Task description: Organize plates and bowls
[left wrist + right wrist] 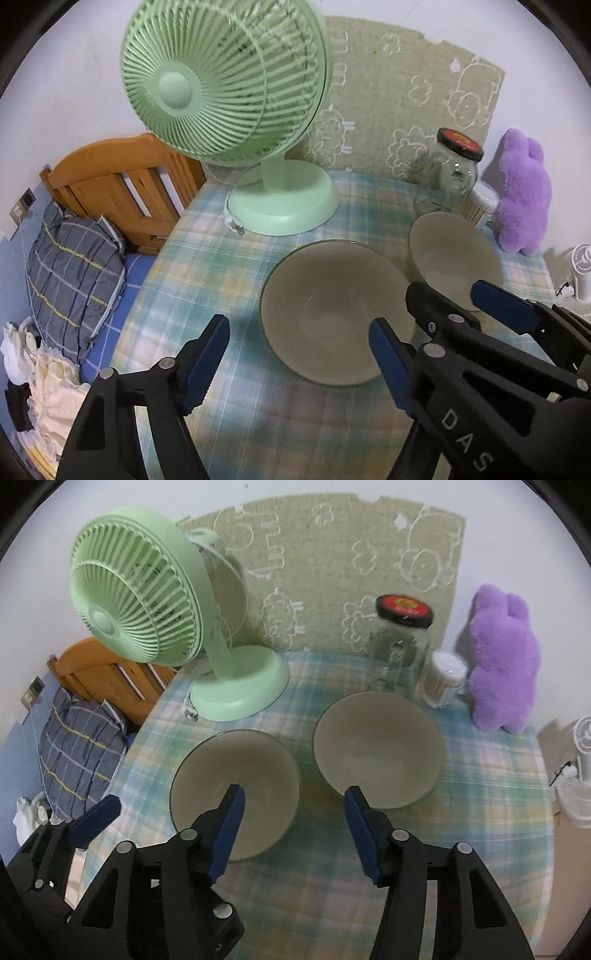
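A flat grey-green plate (332, 314) (229, 771) lies on the plaid tablecloth (207, 266). Just right of it stands a grey bowl (454, 251) (376, 749), empty and upright. My left gripper (299, 350) hangs open above the plate's near edge, with nothing between its blue pads. My right gripper (295, 805) is open too, its left finger over the plate and its right finger over the bowl's near rim. In the left wrist view the right gripper (465, 302) sits in front of the bowl. The left gripper's pad (96, 819) shows at the lower left of the right wrist view.
A green desk fan (229, 81) (140, 587) stands behind the plate. A lidded glass jar (402, 642), a tub of cotton swabs (443, 679) and a purple plush toy (502, 657) stand behind the bowl. Left of the table edge is a bed with a pillow (74, 269).
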Available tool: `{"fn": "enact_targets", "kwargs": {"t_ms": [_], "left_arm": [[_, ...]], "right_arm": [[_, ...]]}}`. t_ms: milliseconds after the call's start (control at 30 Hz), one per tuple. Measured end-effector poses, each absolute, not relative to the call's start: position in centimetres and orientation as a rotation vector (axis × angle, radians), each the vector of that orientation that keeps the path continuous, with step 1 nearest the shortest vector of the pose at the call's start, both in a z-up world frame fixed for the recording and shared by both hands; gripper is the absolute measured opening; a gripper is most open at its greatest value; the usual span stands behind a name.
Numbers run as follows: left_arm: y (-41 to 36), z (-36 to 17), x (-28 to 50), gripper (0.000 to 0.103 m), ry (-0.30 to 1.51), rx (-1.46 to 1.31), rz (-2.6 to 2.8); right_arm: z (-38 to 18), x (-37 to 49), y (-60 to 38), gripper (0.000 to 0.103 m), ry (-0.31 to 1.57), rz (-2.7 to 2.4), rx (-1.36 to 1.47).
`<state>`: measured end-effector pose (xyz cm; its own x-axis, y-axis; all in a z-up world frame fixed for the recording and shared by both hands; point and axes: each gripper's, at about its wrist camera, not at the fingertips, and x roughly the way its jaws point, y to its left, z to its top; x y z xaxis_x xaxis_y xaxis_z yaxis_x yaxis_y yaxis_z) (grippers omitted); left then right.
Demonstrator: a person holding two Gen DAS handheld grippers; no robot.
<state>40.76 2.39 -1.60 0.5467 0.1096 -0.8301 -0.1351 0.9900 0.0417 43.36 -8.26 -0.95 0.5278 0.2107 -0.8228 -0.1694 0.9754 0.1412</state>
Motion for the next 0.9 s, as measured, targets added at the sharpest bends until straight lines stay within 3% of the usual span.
{"fn": "enact_targets", "kwargs": {"t_ms": [200, 300, 633, 900], "left_arm": [[2.9, -4.0, 43.0, 0.066, 1.011, -0.044, 0.142], [3.2, -5.2, 43.7, 0.059, 1.039, -0.060, 0.140], [3.9, -7.4, 44.9, 0.041, 1.077, -0.077, 0.164], [4.5, -7.7, 45.4, 0.028, 1.068, -0.075, 0.183]], "right_arm": [[-3.4, 45.7, -7.5, 0.050, 1.033, 0.238, 0.067], [-4.5, 46.6, -7.2, 0.039, 1.053, 0.226, 0.063], [-7.1, 48.1, -6.5, 0.026, 1.108, 0.241, 0.062], [-7.6, 48.6, -6.0, 0.026, 1.094, 0.218, 0.031]]}}
